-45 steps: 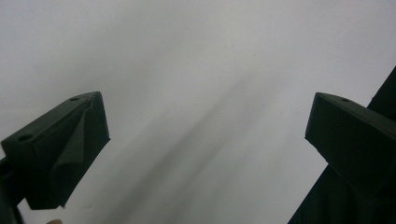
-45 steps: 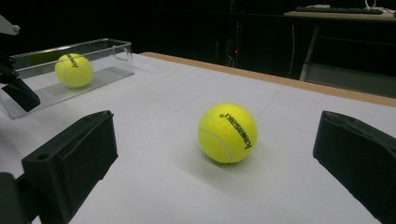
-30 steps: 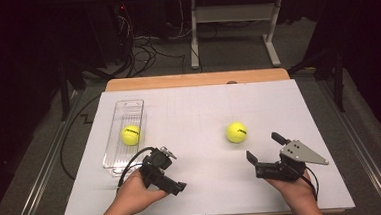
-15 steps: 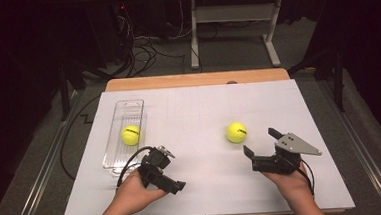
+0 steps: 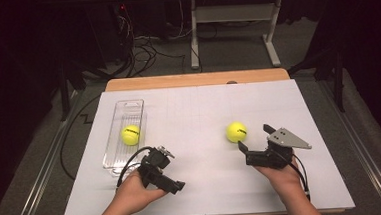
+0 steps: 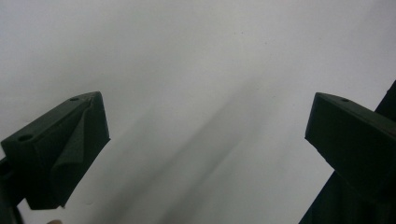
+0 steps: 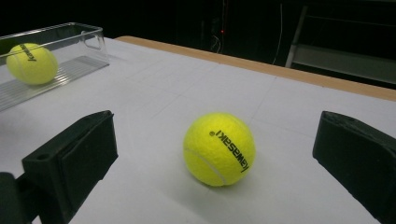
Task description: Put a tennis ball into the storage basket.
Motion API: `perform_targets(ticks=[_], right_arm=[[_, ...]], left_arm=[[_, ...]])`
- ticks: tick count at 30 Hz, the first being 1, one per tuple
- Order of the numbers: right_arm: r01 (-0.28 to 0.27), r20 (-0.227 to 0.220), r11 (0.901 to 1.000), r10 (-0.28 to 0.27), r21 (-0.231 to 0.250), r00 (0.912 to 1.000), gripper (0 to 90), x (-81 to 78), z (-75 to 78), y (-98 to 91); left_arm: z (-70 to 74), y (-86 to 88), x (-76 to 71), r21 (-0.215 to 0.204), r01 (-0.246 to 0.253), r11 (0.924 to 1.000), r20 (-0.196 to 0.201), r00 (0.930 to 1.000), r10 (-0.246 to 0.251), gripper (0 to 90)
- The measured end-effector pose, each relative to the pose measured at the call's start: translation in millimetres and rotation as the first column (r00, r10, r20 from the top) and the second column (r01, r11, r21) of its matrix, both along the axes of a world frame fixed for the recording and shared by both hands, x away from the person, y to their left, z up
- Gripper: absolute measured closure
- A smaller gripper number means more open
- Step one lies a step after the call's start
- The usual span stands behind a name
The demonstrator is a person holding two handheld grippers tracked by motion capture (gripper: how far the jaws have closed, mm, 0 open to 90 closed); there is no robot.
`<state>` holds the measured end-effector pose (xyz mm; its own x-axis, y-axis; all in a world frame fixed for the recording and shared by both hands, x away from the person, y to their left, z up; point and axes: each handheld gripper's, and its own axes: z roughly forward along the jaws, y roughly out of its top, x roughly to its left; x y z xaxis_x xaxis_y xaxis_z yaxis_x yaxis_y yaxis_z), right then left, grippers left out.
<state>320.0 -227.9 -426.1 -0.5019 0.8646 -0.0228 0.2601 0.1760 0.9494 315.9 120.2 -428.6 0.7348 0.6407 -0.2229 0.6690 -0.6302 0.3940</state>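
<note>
A yellow tennis ball (image 5: 236, 131) (image 7: 219, 149) lies loose on the white table sheet, right of centre. My right gripper (image 5: 253, 137) (image 7: 212, 158) is open just behind it, jaws pointing at the ball, which sits ahead between the two jaws without touching them. A second yellow tennis ball (image 5: 130, 134) (image 7: 31, 63) rests inside a clear plastic tray (image 5: 126, 111) (image 7: 88, 35) at the left. My left gripper (image 5: 176, 186) (image 6: 205, 140) is open near the front edge, right of the tray's near end, jaws low over bare sheet with nothing between them.
The white sheet (image 5: 198, 107) covers a wooden table whose far edge (image 5: 197, 79) shows. Beyond it lie dark floor, cables (image 5: 139, 45) and a white metal frame (image 5: 233, 14). Bare sheet runs between the tray and the loose ball.
My right gripper has moved forward and left toward the loose ball. The left gripper and both balls have stayed put.
</note>
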Motion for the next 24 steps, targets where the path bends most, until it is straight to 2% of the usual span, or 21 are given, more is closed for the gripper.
perform_targets(ticks=[3,11,15,24], right_arm=[[0.006,0.003,1.0,-0.006,-0.007,1.0,0.3,1.6,-0.9,0.9],[0.008,0.011,0.9998,-0.007,-0.02,0.9999,0.3,10.3,0.4,6.3],[0.01,-0.004,0.9999,-0.01,-0.009,0.9999,0.4,15.9,-0.1,8.9],[-0.004,-0.047,0.9997,0.003,-0.023,0.9989,1.5,29.2,-4.2,15.1]], left_arm=[[0.7,-0.9,-0.4,-0.01,0.006,0.9999,-0.007,1.0,-0.006,0.6],[-0.5,-1.9,0.6,0.0,0.007,1.0,-0.006,1.0,-0.007,0.7],[-0.8,-1.0,1.6,0.001,0.003,1.0,-0.005,1.0,-0.003,0.6],[0.3,-1.5,1.7,-0.005,0.001,1.0,-0.009,1.0,-0.001,0.7]])
